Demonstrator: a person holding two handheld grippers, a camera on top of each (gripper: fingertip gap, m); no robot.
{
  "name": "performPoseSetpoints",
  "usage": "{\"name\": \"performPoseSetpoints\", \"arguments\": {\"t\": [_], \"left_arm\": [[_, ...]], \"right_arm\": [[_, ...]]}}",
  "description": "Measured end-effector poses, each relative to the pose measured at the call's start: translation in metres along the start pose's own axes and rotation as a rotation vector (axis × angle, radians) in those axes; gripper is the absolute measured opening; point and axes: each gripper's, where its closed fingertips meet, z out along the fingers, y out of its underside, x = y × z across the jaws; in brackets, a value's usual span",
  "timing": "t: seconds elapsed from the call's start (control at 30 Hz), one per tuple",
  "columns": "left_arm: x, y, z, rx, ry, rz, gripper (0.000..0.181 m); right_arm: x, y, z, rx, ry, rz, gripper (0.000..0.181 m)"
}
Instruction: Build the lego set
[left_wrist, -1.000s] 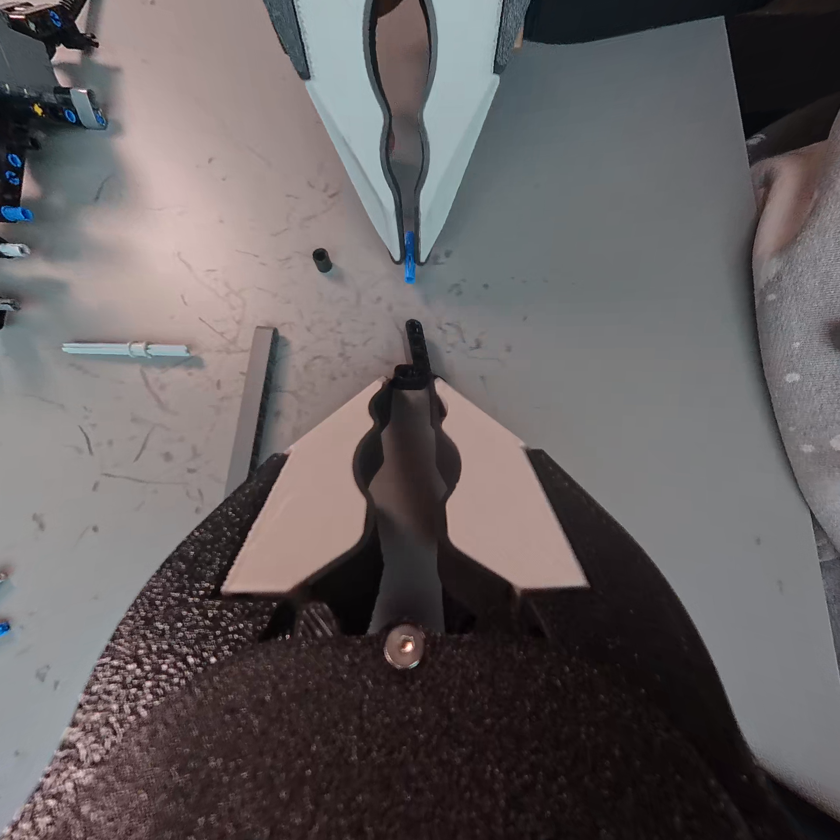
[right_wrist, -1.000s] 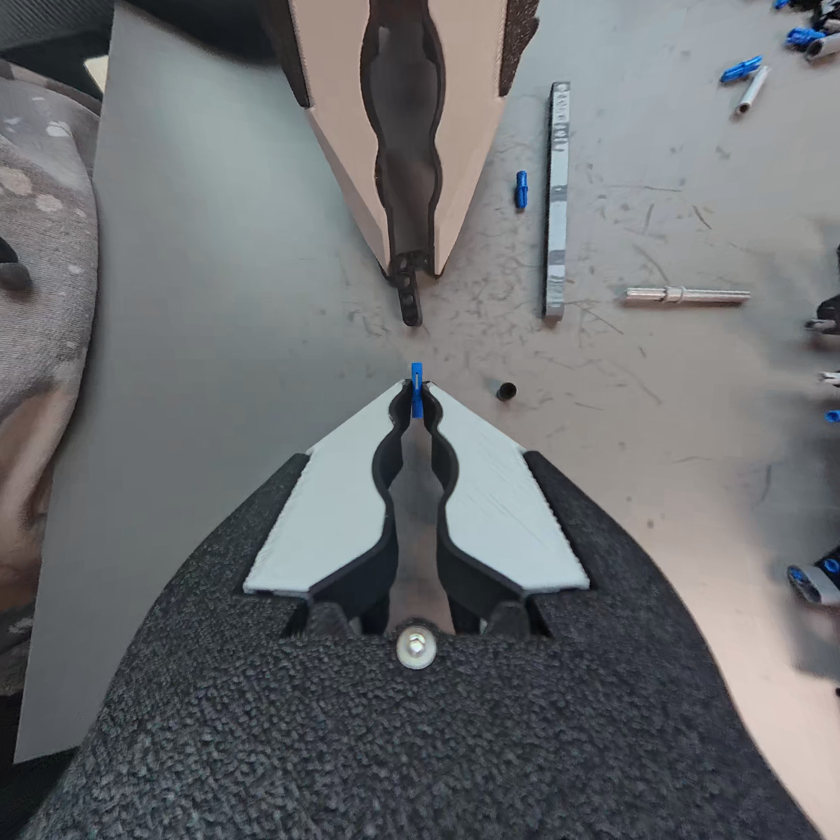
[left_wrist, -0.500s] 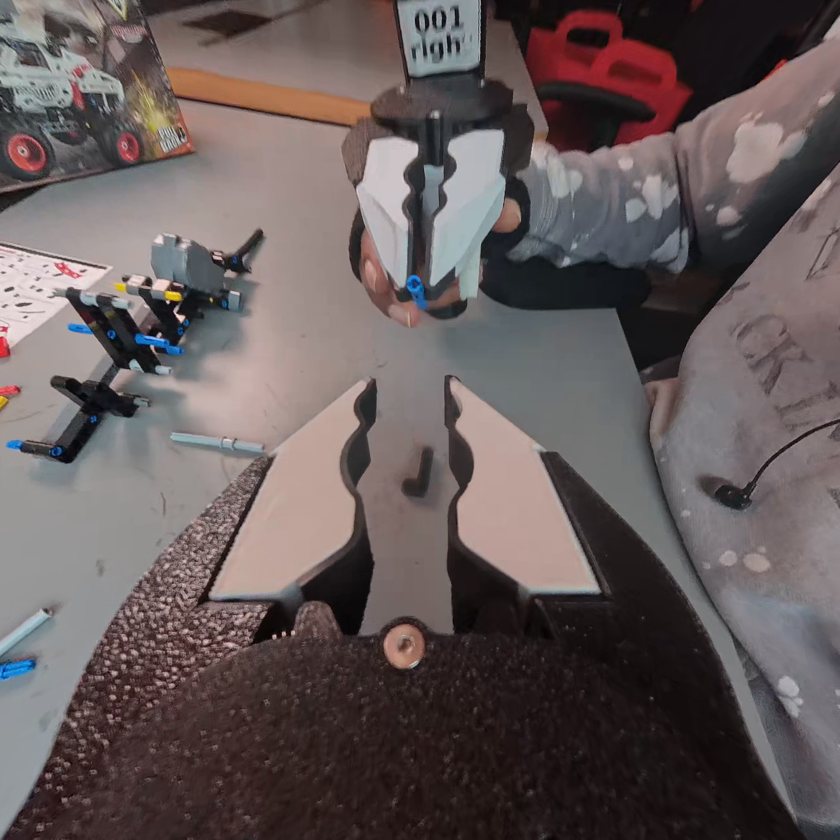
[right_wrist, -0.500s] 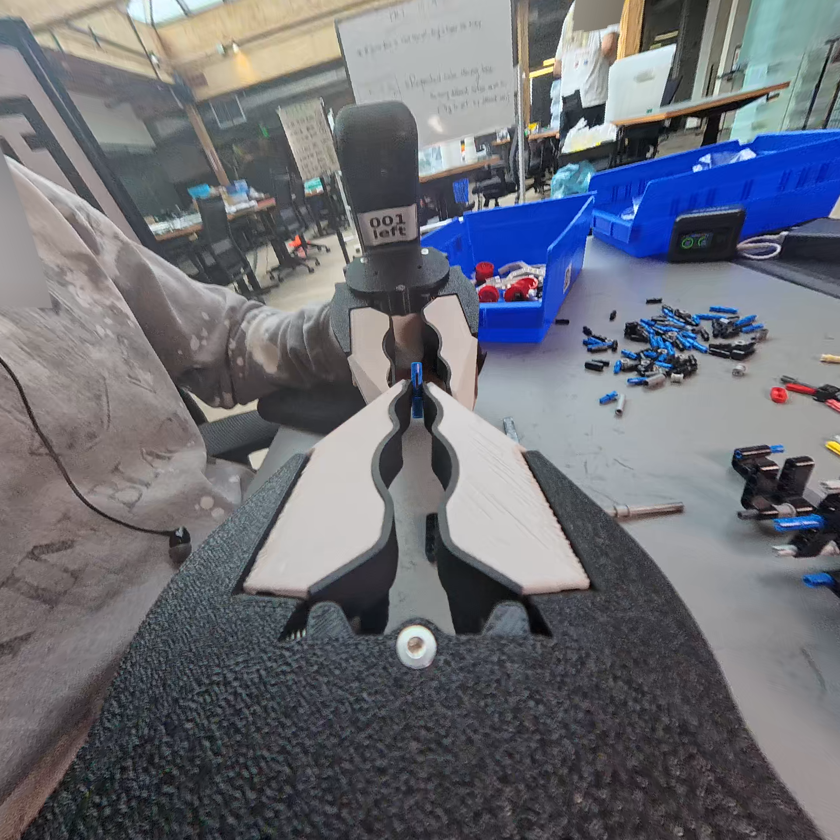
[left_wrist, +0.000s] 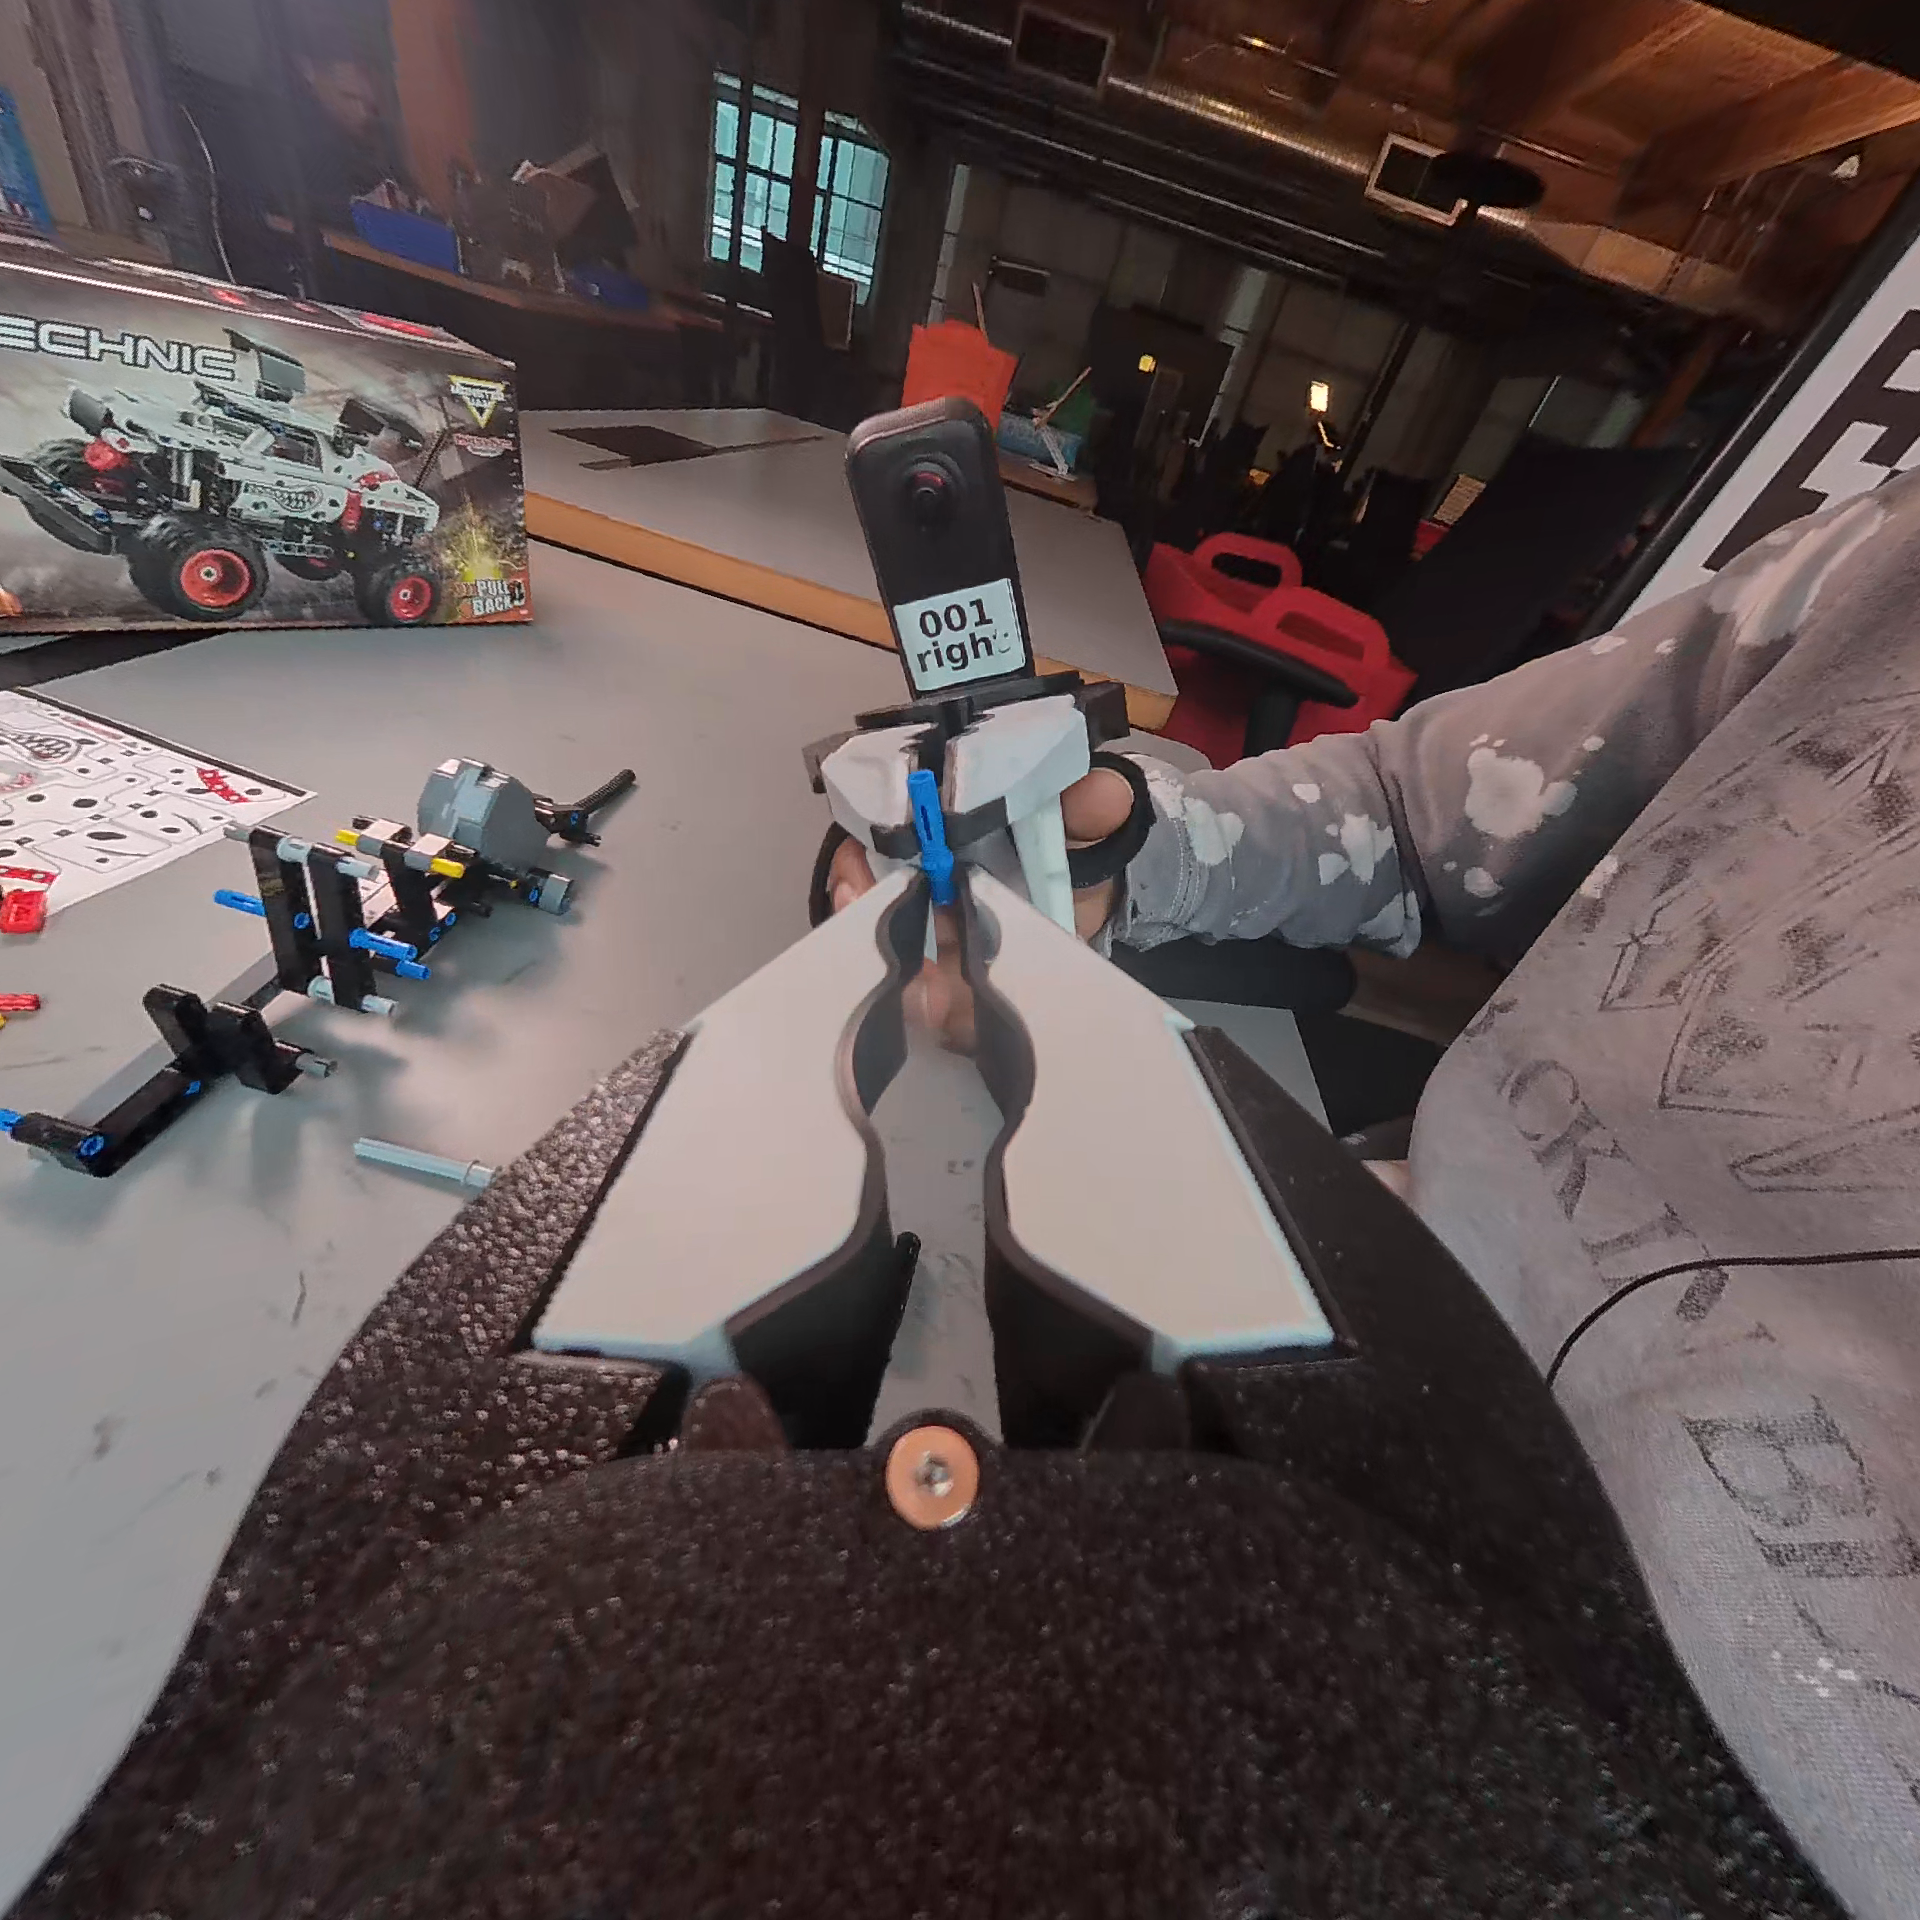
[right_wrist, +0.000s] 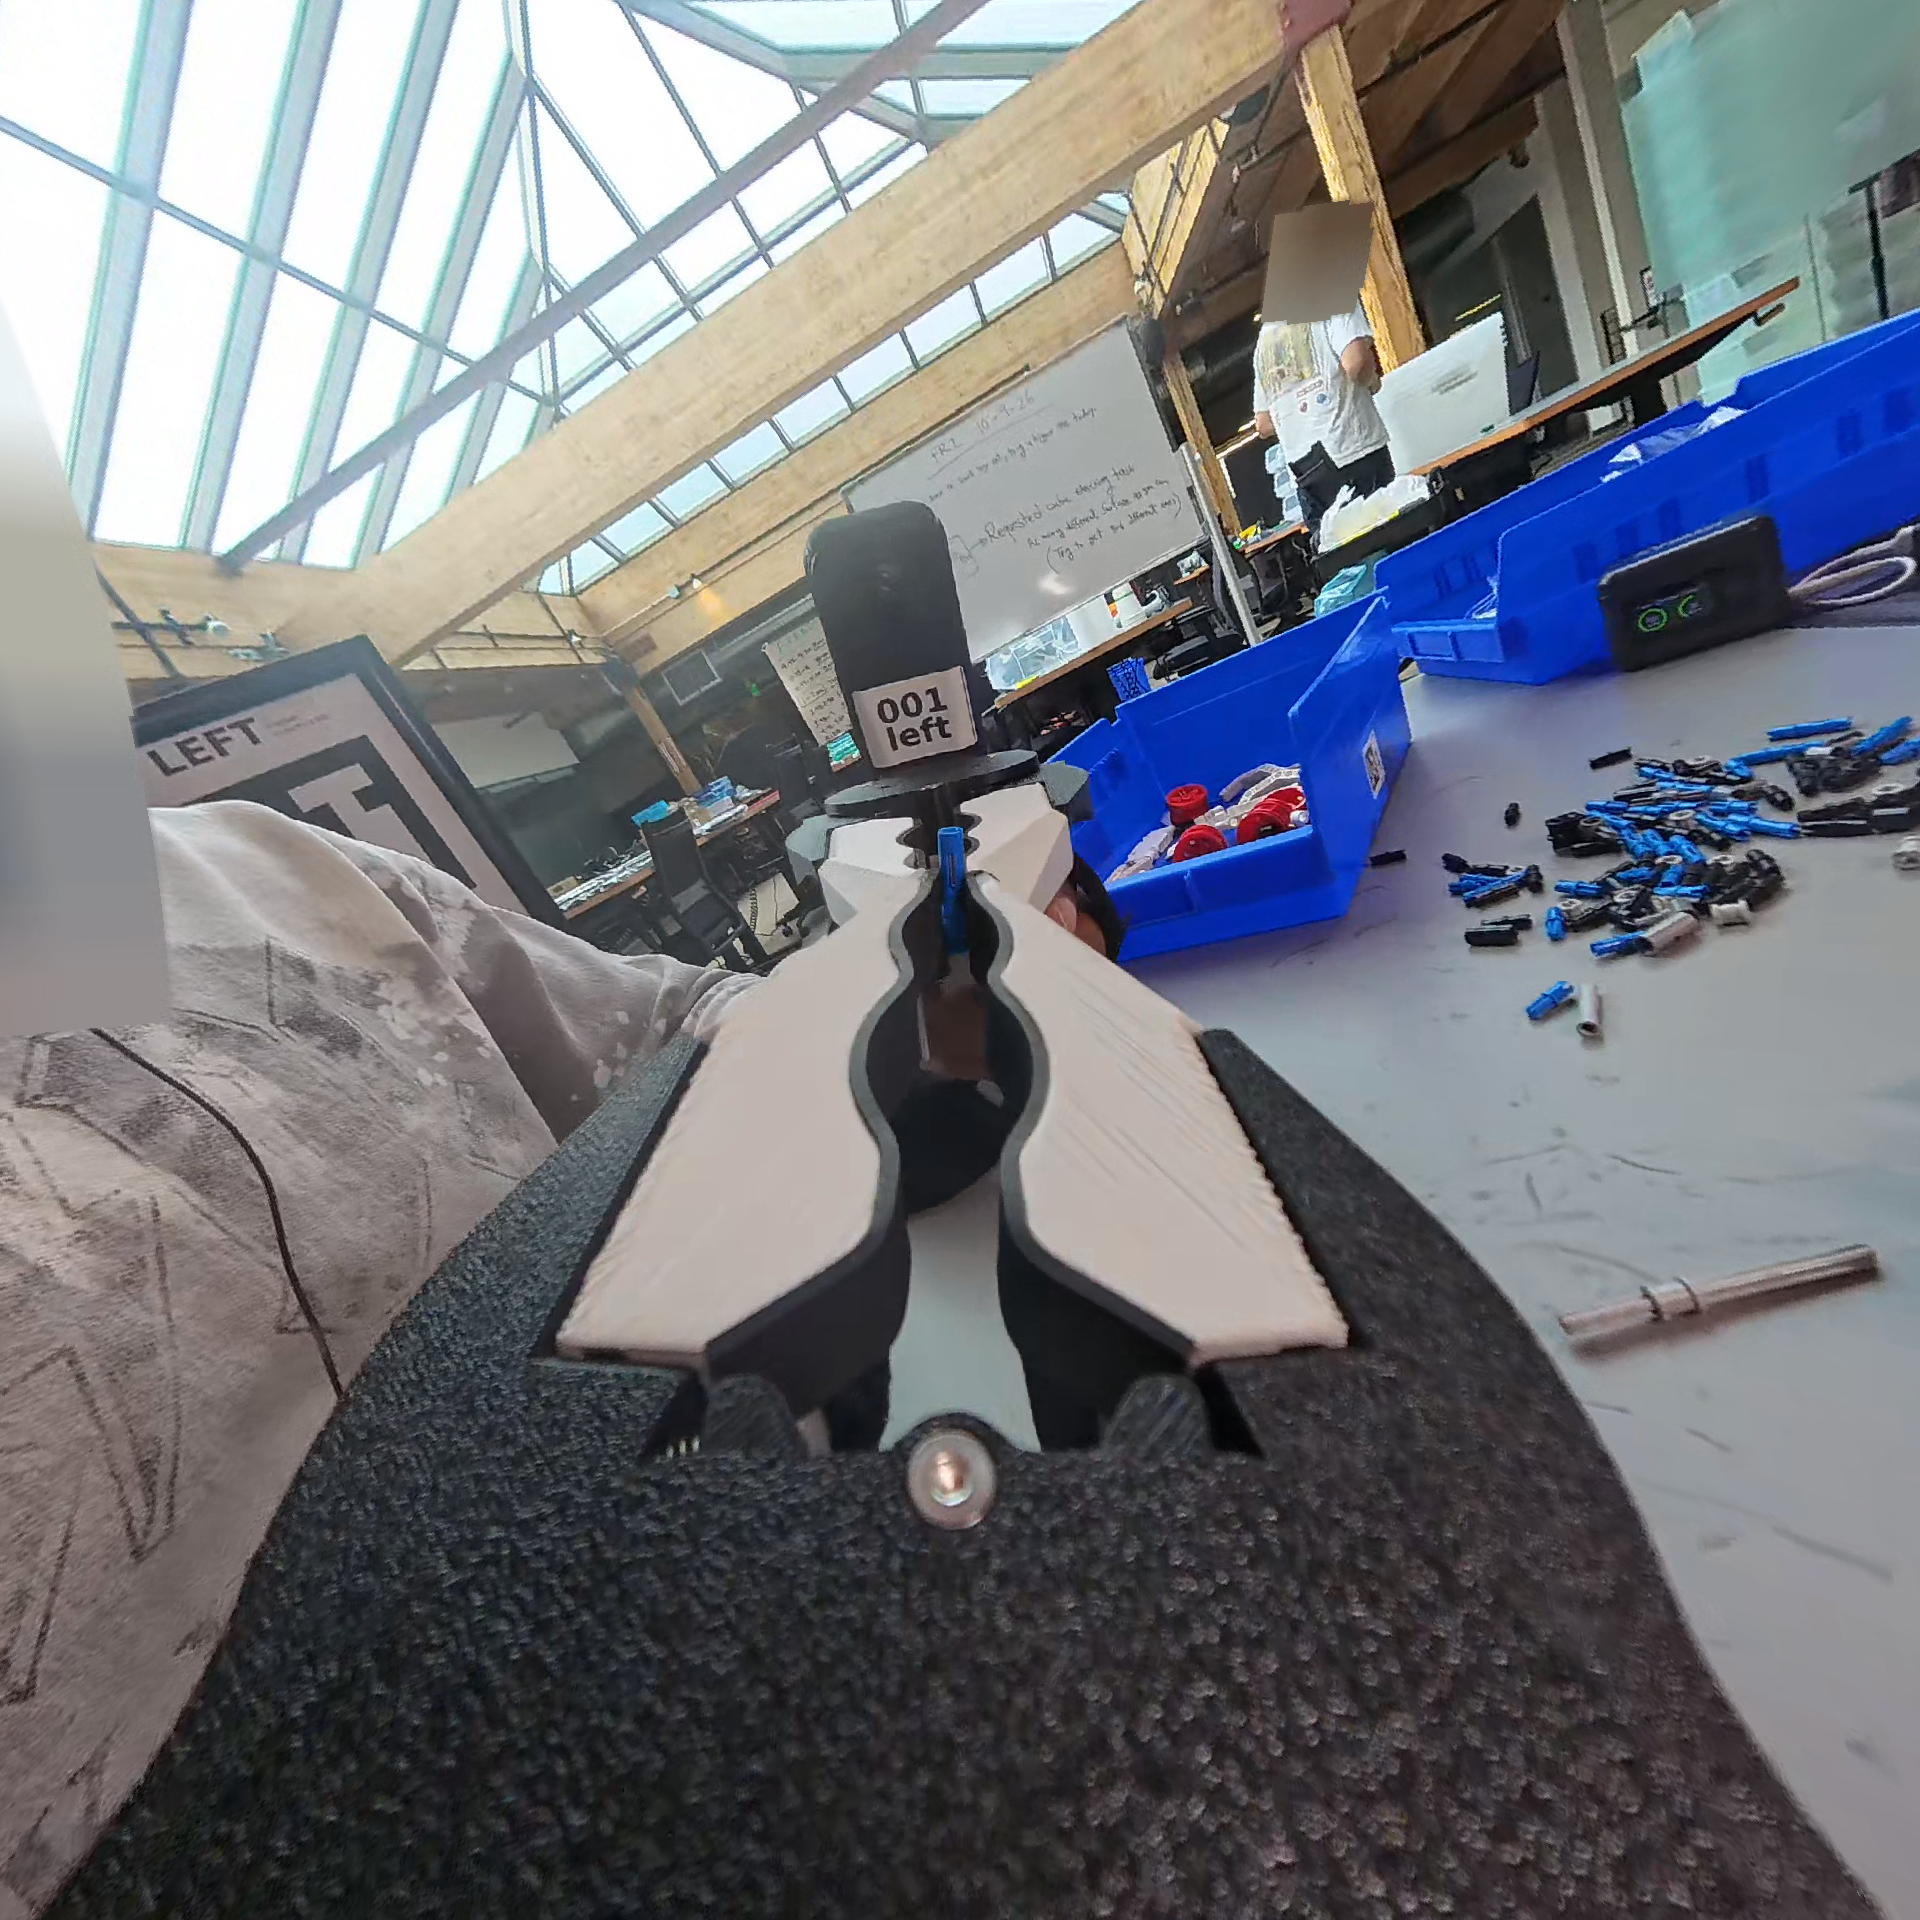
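Note:
A small blue pin (left_wrist: 931, 836) is pinched in my right gripper (left_wrist: 940, 800), which faces the left wrist camera, held up above the grey table (left_wrist: 644, 727). My left gripper (left_wrist: 938, 896) has its tips closed around the pin's lower end. In the right wrist view the blue pin (right_wrist: 949, 883) stands in my right gripper (right_wrist: 951, 914), and its top reaches into my left gripper (right_wrist: 940, 836). A small black beam (left_wrist: 906, 1252) lies on the table under my left gripper.
A half-built black and grey frame (left_wrist: 343, 914), a grey axle (left_wrist: 421, 1164), an instruction sheet (left_wrist: 104, 790) and the set box (left_wrist: 260, 468) are to the left. Loose blue and black pins (right_wrist: 1683, 831), another axle (right_wrist: 1714, 1294) and blue bins (right_wrist: 1247, 831) are to the right. Less than 4 cm separates the two grippers' tips. It is some 15 cm from my left tips to the grey axle (left_wrist: 421, 1164). It turns up in the right wrist view (right_wrist: 1776, 1286) as well.
Both grippers tilted up off the table. My left gripper let go of the black beam, opened, then closed on the blue pin that my right gripper still holds.

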Motion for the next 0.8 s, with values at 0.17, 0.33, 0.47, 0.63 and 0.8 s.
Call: {"name": "performPoseSetpoints", "arguments": {"t": [0.17,0.33,0.47,0.63,0.8], "left_arm": [[-0.003,0.011,-0.004,-0.105,-0.024,0.047,0.007],[-0.002,0.034,-0.005,-0.274,-0.05,0.193,0.007],[0.0,0.051,-0.001,-0.349,-0.033,0.223,0.007],[-0.001,0.056,0.0,-0.364,-0.026,0.221,0.007],[0.0,0.058,0.0,-0.371,-0.018,0.222,0.007]], "right_arm": [[0.002,0.011,-0.006,-0.134,0.033,-0.146,0.0],[0.002,0.028,-0.011,-0.323,0.067,-0.326,0.014],[0.002,0.045,-0.011,-0.427,0.075,-0.389,0.006],[0.006,0.051,-0.016,-0.481,0.096,-0.407,0.005],[0.007,0.056,-0.018,-0.506,0.097,-0.415,0.004]]}}
